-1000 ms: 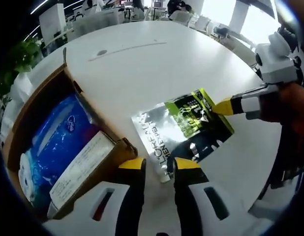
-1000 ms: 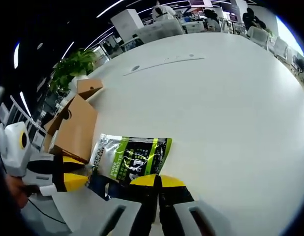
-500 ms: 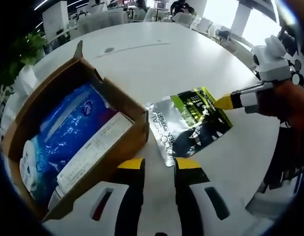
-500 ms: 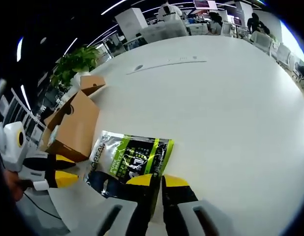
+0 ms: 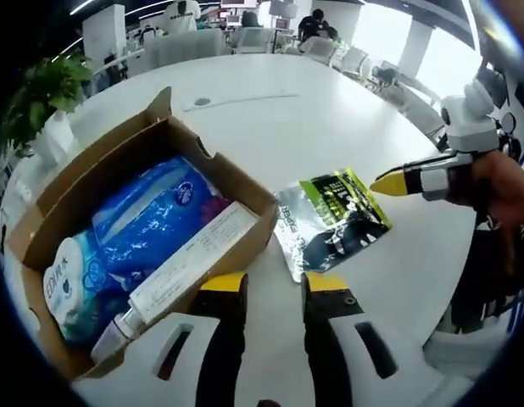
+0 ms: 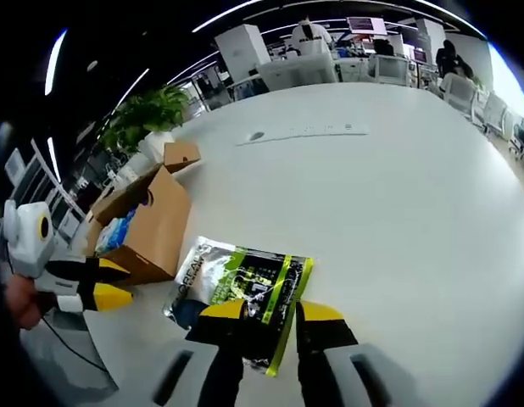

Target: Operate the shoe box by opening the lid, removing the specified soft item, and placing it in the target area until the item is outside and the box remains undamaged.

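A: How do the hand-held grippers stand?

B: The left hand-held gripper [image 5: 272, 287] is parted, its yellow-tipped jaws holding nothing, poised above the white bench [image 5: 270, 127] between the box [image 5: 245, 191] corner and the pouch [image 5: 330, 216]. The right hand-held gripper [image 6: 270, 312] is also spread, jaws either side of the pouch's [image 6: 241, 284] near edge; whether they touch it cannot be told from the right gripper view. Nothing is clamped.

A: And from the other side?

B: In the left gripper view the right hand-held gripper [image 5: 402, 181] comes in from the right, held level in a person's hand [image 5: 499, 182], its yellow tip just at the pouch's far corner. In the right gripper view the left hand-held gripper [image 6: 101, 284] shows at the left edge, a hand [image 6: 20, 301] behind it, its two yellow tips apart and close to the box's [image 6: 156, 225] near corner.

A: Where is the soft item?

B: The silver, black and green pouch lies flat on the bench, outside the box and just beside its open end. The brown box sits with its lid flaps open; inside are a blue pack [image 5: 139, 229] and a white tube [image 5: 173, 275] along the near wall
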A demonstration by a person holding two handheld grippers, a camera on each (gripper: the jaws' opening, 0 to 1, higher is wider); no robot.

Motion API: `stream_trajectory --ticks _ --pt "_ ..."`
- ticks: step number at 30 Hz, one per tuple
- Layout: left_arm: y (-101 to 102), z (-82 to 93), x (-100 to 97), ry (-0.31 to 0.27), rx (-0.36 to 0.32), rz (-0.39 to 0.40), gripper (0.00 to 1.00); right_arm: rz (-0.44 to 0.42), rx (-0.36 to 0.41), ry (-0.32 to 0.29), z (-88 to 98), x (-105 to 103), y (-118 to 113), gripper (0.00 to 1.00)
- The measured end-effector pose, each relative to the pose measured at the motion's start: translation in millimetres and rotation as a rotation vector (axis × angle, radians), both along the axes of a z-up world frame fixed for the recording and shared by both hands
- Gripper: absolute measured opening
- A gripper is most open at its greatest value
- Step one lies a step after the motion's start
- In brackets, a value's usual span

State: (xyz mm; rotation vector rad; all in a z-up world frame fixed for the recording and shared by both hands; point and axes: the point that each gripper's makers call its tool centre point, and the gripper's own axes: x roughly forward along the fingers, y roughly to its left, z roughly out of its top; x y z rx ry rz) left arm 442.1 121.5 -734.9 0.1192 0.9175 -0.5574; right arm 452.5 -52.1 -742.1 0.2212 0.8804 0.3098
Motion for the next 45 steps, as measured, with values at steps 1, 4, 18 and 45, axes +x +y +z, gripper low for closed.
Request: stream_trajectory --ticks 1,4,18,45 --pt "1 1.8 -0.4 -0.002 -0.006 0.002 0.29 0.006 0.0 -0.008 2.1 0 2 0.22" --pt "5 10.8 -2.1 -0.026 -0.026 0.003 0.31 0.04 0.002 -0.043 12.1 2 12 0.25" --pt "32 42.9 -20.4 -0.097 -0.123 0.03 0.42 0.208 0.054 -0.137 45.5 -7 63 0.44" --pt "136 73.3 -23.0 -0.221 -0.226 0.122 0.6 0.367 0.196 -0.281 84.0 -23 154 0.69"
